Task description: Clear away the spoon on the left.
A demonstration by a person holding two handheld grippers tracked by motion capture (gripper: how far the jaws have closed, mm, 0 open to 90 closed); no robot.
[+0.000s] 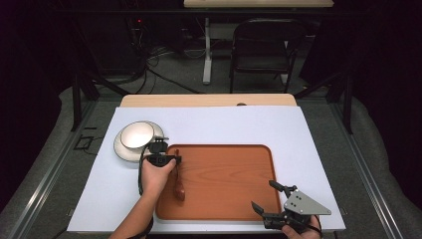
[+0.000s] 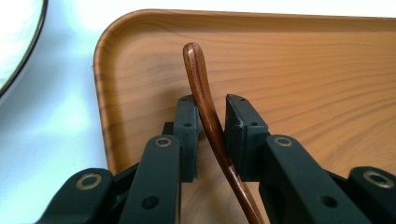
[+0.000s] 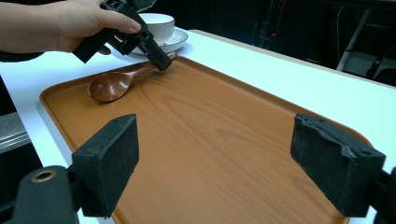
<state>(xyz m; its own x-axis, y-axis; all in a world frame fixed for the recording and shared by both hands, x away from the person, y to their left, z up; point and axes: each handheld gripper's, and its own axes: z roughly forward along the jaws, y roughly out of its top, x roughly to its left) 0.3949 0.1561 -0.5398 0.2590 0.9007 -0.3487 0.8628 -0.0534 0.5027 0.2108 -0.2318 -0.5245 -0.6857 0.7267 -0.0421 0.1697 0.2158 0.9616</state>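
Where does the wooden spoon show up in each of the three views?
High view: the wooden spoon lies at the tray's left edge, beside the left hand.
Left gripper view: its handle runs up the middle, between the jaws.
Right gripper view: upper left.
Shared landmark: the tray.

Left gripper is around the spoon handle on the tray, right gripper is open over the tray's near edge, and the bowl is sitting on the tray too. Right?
Not quite: the bowl is not on the tray. It sits on a plate on the white table, beyond the tray's left corner, as the high view shows. The rest holds: the left gripper brackets the spoon handle, and the right gripper is open.
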